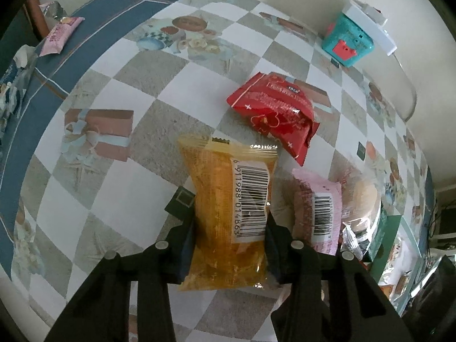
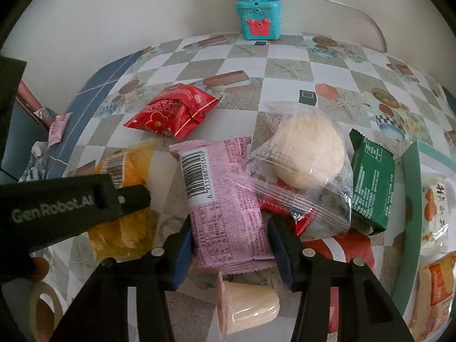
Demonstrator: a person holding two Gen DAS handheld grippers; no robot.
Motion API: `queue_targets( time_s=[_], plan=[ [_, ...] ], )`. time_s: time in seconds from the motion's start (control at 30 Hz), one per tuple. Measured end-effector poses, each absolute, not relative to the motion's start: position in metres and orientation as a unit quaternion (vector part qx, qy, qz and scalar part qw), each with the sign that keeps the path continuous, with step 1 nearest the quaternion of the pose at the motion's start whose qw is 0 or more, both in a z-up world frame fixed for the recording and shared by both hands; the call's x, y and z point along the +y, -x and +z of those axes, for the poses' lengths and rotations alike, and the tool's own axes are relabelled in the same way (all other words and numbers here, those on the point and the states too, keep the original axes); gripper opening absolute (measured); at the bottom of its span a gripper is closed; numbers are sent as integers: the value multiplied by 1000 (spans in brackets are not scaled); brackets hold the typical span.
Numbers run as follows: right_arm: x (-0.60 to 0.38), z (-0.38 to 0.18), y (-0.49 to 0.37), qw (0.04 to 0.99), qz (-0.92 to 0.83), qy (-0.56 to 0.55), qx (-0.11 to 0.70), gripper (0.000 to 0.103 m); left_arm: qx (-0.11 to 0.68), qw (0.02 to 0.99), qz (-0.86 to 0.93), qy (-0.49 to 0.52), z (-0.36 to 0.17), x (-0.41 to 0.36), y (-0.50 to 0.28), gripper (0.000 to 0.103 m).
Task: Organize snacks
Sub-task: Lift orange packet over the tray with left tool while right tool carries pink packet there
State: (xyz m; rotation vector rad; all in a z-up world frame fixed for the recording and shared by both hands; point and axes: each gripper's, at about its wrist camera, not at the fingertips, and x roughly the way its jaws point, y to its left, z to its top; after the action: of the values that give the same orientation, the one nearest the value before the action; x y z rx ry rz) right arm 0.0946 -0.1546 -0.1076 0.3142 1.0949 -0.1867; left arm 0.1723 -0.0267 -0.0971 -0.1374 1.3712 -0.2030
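Note:
A yellow snack packet [image 1: 219, 188] with a barcode label lies on the checked tablecloth [image 1: 114, 193]. My left gripper [image 1: 229, 228] is shut on it, and the packet is pinched in at the waist between the pads. In the right wrist view the same packet [image 2: 128, 228] shows under the left gripper's black body [image 2: 57, 208]. A pink packet [image 2: 222, 176] lies beside it, and my right gripper [image 2: 229, 228] has a pad against each long edge. That pink packet [image 1: 319, 199] also shows right of the yellow one.
A red packet [image 2: 171, 111] lies further back. Right of the pink packet are a clear-wrapped round pastry [image 2: 307, 151], a green packet [image 2: 373, 176] and a teal-rimmed tray [image 2: 413, 171] holding snacks. A jelly cup [image 2: 248, 305] lies near. A teal toy box [image 2: 258, 17] stands by the wall.

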Motion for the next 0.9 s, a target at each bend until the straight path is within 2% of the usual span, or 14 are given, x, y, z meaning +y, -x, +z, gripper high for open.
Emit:
queue_targets(
  time_s=[0.47,0.9],
  plan=[
    [-159,-86,-91,846,-76,-168,500,48,616,781,-70,78,-68,-13,-167,44],
    [-164,-33,-79,865,-86,-181,460,48,578,808,-72,89,-20,-1,-159,44]
  ],
)
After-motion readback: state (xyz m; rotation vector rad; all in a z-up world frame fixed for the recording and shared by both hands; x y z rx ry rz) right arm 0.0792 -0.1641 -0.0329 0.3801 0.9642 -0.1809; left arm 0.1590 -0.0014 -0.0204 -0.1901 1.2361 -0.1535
